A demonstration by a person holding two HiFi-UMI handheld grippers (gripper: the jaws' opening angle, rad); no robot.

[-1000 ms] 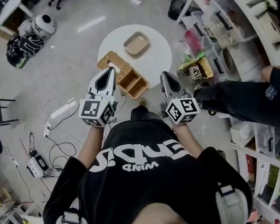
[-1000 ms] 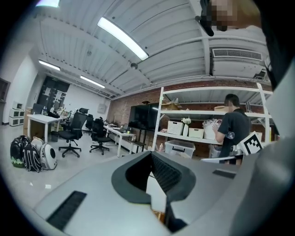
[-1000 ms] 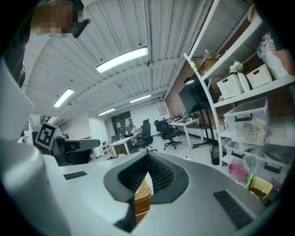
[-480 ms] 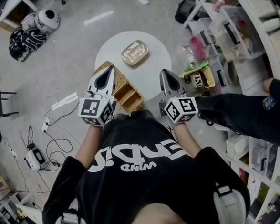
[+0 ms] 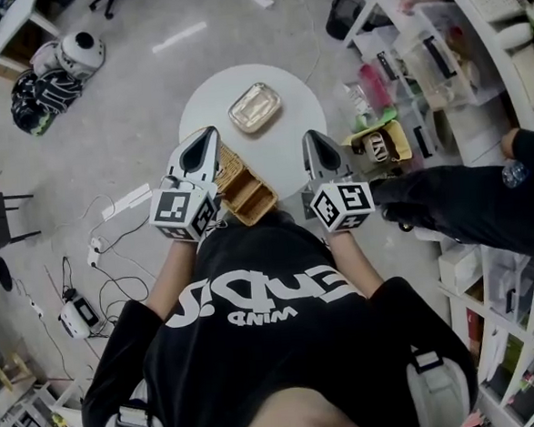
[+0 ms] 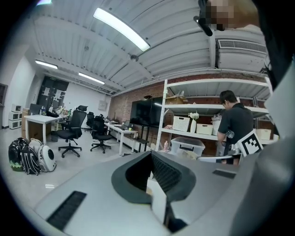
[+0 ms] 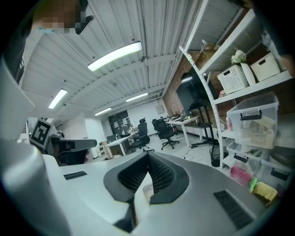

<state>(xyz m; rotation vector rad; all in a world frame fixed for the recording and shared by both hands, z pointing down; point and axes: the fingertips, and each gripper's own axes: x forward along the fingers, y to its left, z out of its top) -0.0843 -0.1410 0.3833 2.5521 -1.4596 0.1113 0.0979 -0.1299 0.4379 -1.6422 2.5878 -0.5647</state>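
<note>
Your left gripper [image 6: 150,153] had its ribbed fingers [image 6: 167,174] closed tip to tip. Nothing was caught between them, and only a sliver of pale surface showed in the notch under the tips. Your right gripper [image 7: 148,155] was the same: its fingers [image 7: 161,175] met at the tips and held nothing.

In the head view, the left fingertips hung over the left end of the wicker basket [image 5: 247,189], whose open compartments lay just to the right of those fingers. The basket sat at the near-left edge of the white round table [image 5: 212,107]. The right fingertips were over the table's near-right edge, apart from the basket, which lay between the two pairs of fingers.

Beyond both sets of tips, near the table's middle, lay a shallow tan tray [image 5: 255,107], touched by neither gripper. Just right of your right gripper, behind its tips, another person's black-gloved hand [image 5: 414,200] was close to its marker cube. Further right of the fingers stood cluttered shelves [image 5: 438,54]. Far to the left and ahead, backpacks [image 5: 39,87] lay on the floor.
</note>
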